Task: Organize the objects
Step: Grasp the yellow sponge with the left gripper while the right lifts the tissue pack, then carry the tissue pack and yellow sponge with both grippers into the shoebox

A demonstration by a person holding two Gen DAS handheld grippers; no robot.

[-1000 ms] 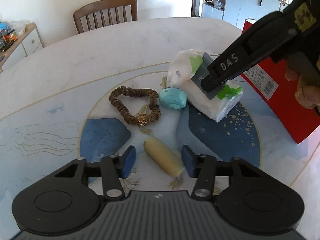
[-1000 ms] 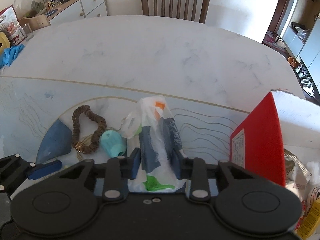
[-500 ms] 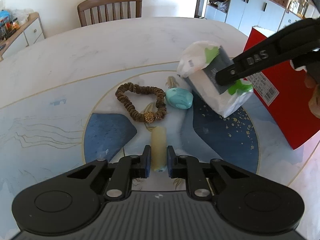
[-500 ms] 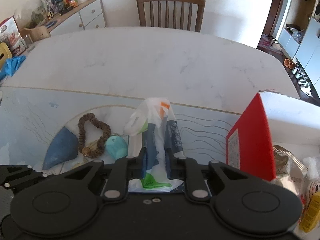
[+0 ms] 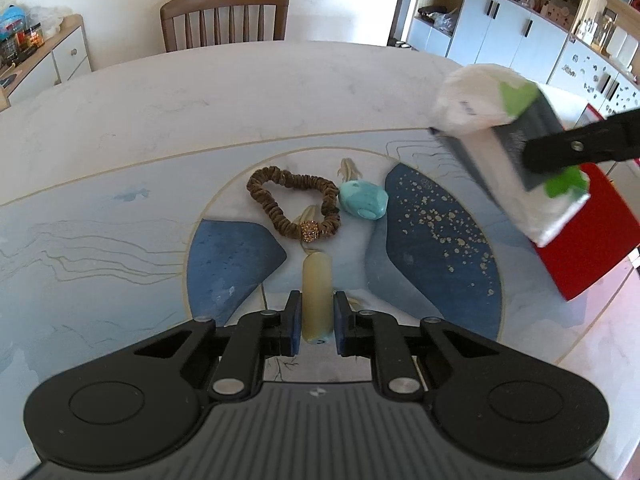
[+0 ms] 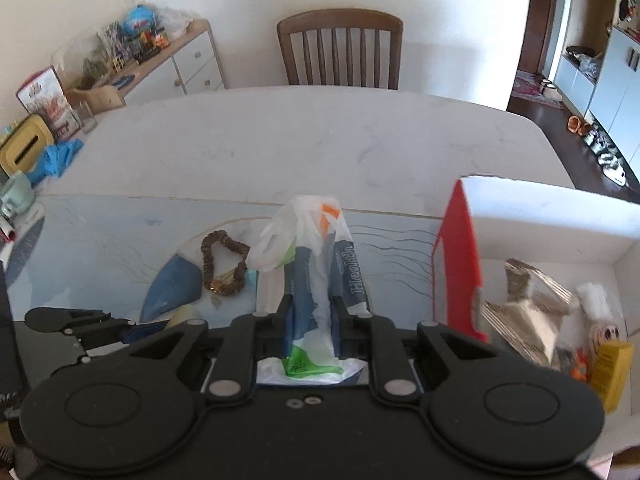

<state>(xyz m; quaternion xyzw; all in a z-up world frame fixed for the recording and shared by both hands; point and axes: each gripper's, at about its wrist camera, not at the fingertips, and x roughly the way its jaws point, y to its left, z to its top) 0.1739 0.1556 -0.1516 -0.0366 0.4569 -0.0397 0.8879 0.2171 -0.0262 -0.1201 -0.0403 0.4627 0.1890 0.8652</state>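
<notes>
My left gripper (image 5: 316, 326) is shut on a pale yellow tube (image 5: 317, 300) and holds it just above the mat. My right gripper (image 6: 314, 326) is shut on a white, blue and green tissue pack (image 6: 316, 276), lifted above the table; the pack also shows in the left wrist view (image 5: 508, 152). A brown scrunchie (image 5: 296, 204) and a turquoise pebble-shaped object (image 5: 363, 201) lie on the mat beyond the tube. The red box (image 6: 460, 264) stands open to the right of the pack, with several items inside.
A blue and white patterned mat (image 5: 120, 232) covers the near half of the marble table (image 5: 240, 84). A wooden chair (image 5: 224, 16) stands at the far side. A sideboard (image 6: 160, 64) with clutter is at the left. Blue gloves (image 6: 56, 158) lie at the table's left edge.
My left gripper closed on the yellow tube and raised it slightly. My right gripper lifted the tissue pack up and toward the red box.
</notes>
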